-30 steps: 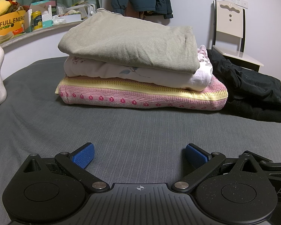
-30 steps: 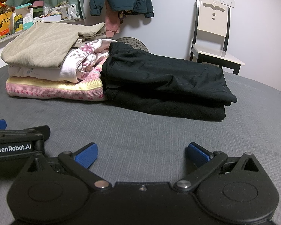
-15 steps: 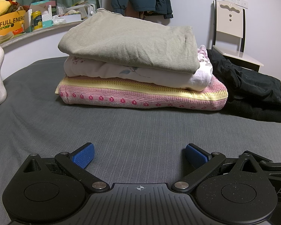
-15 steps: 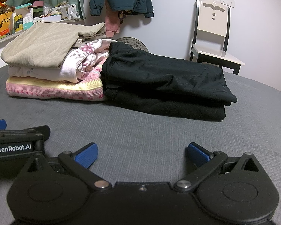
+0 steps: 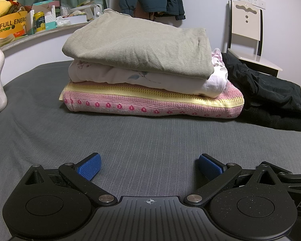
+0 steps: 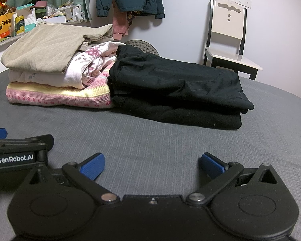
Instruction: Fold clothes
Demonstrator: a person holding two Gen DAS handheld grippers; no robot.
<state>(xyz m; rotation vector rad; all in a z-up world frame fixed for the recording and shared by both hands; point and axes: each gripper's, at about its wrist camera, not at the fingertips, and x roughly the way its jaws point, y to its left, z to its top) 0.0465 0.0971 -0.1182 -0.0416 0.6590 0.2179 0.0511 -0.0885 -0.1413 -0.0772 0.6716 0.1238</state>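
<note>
Two folded stacks lie side by side on the bed (image 5: 130,140): black clothes (image 6: 176,92), then the pale pile (image 5: 142,76). Left hand-held gripper (image 5: 149,165) and right hand-held gripper (image 6: 152,165) rest spread, empty. Folding looks finished; any next move needs an unfolded garment, none visible.

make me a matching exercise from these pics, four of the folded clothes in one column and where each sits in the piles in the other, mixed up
Things:
1. olive-beige top
2. white floral garment
3. pink knit sweater
4. black fleece garment

Places:
A. bottom of the light-coloured pile, on the grey bedsheet
B. bottom of the dark pile, beside the light one
C. top of the light-coloured pile
D. middle of the light-coloured pile

Pairs: 1-C, 2-D, 3-A, 4-B
</note>
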